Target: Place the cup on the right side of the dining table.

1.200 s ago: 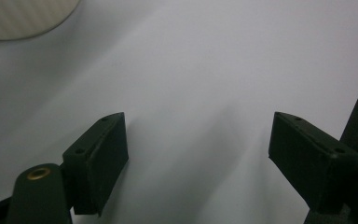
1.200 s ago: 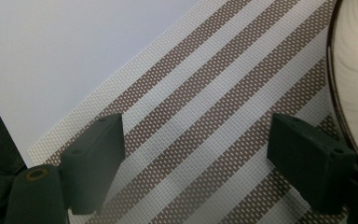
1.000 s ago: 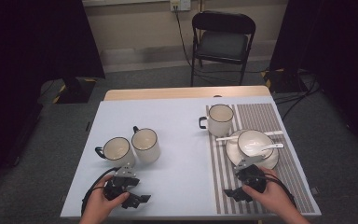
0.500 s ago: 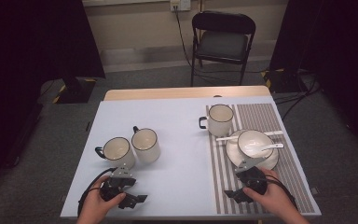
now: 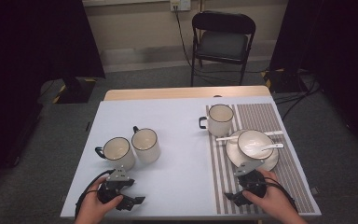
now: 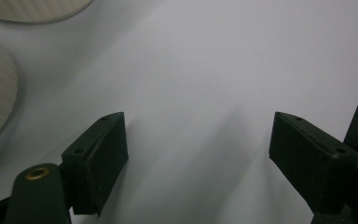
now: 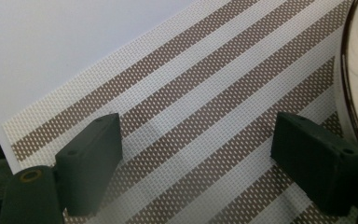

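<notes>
**High view: two tools resting low at the near edge of the bench**

High view, from left: the left tool [image 5: 129, 201] sits in a hand at the near edge of the bench [image 5: 177, 140], its jaws spread and holding nothing. Just beyond it stand two cream mugs [image 5: 133, 148], side by side and nearly touching, dark rims up. The left gripper view looks along the wide-apart jaws at bare pale bench, with the mugs' curved sides at the upper left corner.

Farther right, a third mug [image 5: 220, 120] stands on the far left corner of a striped placemat [image 5: 261, 116]. Nearer, on the same mat, a bowl [image 5: 255, 143] sits on a plate [image 5: 237, 156] with a spoon [image 5: 266, 147] resting in the bowl.

The right tool [image 5: 235, 195] lies on the near part of the placemat, just in front of the plate, jaws spread and empty; the right gripper view shows stripes between them and the plate's rim at the right edge.
</notes>
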Available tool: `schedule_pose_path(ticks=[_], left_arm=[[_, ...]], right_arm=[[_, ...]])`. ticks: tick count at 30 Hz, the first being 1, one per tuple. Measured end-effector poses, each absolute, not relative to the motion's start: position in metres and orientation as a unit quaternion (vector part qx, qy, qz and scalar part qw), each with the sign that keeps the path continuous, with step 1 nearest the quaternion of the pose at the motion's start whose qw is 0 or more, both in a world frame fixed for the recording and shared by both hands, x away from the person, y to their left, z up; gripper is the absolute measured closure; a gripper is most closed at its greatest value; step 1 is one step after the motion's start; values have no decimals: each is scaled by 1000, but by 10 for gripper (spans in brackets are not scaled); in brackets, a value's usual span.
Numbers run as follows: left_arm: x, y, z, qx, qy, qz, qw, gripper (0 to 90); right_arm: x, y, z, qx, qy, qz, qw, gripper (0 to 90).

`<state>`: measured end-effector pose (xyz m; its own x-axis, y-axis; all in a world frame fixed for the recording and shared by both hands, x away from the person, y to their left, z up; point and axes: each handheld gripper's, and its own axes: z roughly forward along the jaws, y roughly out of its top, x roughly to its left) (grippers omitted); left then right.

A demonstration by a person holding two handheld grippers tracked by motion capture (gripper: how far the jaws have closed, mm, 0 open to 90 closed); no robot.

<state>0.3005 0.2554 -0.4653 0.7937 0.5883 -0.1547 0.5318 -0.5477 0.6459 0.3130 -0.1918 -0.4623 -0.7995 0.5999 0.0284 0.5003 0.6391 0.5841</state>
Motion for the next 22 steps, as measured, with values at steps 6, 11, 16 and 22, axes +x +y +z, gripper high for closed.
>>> schedule_pose_path(ticks=[6, 11, 16, 22], left_arm=[[298, 258, -468, 883, 295, 50, 362, 187], [295, 259, -471, 882, 284, 61, 370, 174], [293, 260, -473, 886, 266, 68, 374, 160], [291, 258, -474, 894, 248, 79, 363, 151]], right_arm=[[311, -191, -464, 300, 901, 298, 94, 141], [308, -193, -466, 300, 897, 310, 100, 138], [306, -195, -468, 300, 893, 320, 103, 138], [306, -196, -468, 300, 892, 323, 104, 137]])
